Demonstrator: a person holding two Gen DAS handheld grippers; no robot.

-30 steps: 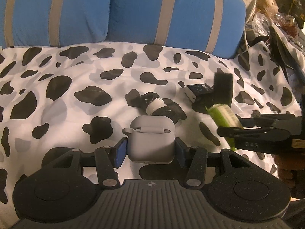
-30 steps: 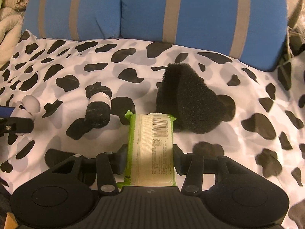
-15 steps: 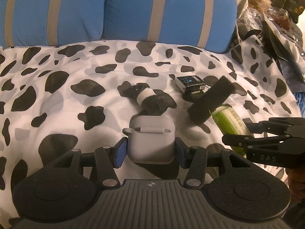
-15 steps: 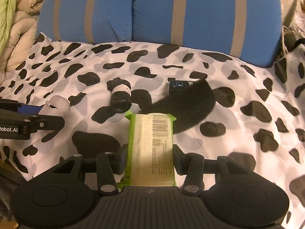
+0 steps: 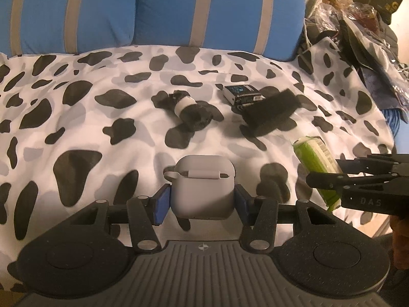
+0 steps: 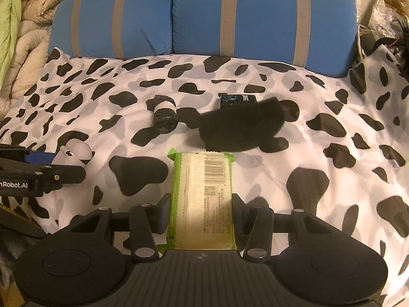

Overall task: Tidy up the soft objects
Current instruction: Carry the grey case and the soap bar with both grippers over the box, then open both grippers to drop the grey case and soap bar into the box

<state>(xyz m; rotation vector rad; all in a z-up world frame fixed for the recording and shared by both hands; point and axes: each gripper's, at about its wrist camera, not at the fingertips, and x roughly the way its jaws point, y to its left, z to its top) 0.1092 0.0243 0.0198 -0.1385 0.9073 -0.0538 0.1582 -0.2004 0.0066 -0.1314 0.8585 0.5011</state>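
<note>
Right wrist view: your right gripper point(image 6: 201, 213) clamps the green packet point(image 6: 202, 199) mid-frame; it looks soft and crinkly, so hold mid-body. Left gripper point(image 5: 202, 200) pinches the earbud case point(image 5: 203, 190).

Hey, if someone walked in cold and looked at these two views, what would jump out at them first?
Probably the cow-print bedsheet with two blue striped pillows behind it. Next, each gripper holds something over it: the left gripper clamps a pale earbud case, the right gripper a green-edged tissue pack. Farther back lie a black foam sponge and a rolled black sock.
</note>
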